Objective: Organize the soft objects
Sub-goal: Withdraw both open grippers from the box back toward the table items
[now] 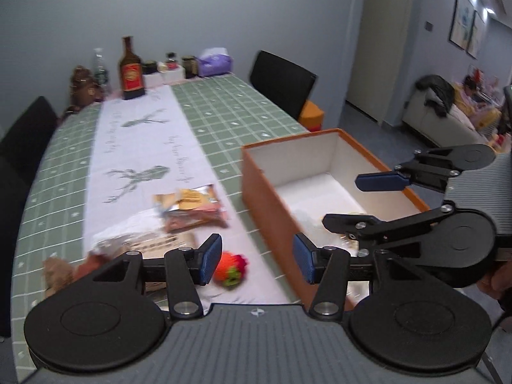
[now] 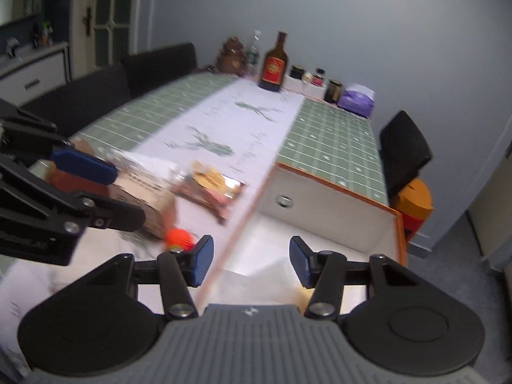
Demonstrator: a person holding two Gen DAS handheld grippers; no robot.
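Hovering grippers: both are held above the near end of the table [image 1: 224, 102], nothing being gripped by either.
Left gripper [image 1: 257, 260]: its jaws are spread wide and empty; it is held over the strip of cloth between the toy and the box wall.
Right gripper [image 2: 251, 262]: its jaws are parted and empty; it is held above the near left wall of the box, one finger over the cloth and the other over the box interior.
Box [image 1: 256, 185]: an orange box with a white lining is set open on the table's right side; pale, blurred contents are seen at its near end.
Soft toy [image 1: 230, 270]: a small orange knitted toy with a green patch is lying on the white runner, just left of the box and near the left gripper's left finger.
Snack packets [image 1: 192, 208]: several wrapped packets are lying on the runner beyond the toy, outside the box.
Far end: a brown bottle [image 1: 130, 72], jars and a purple tissue pack [image 1: 214, 62] are lined up by the wall.
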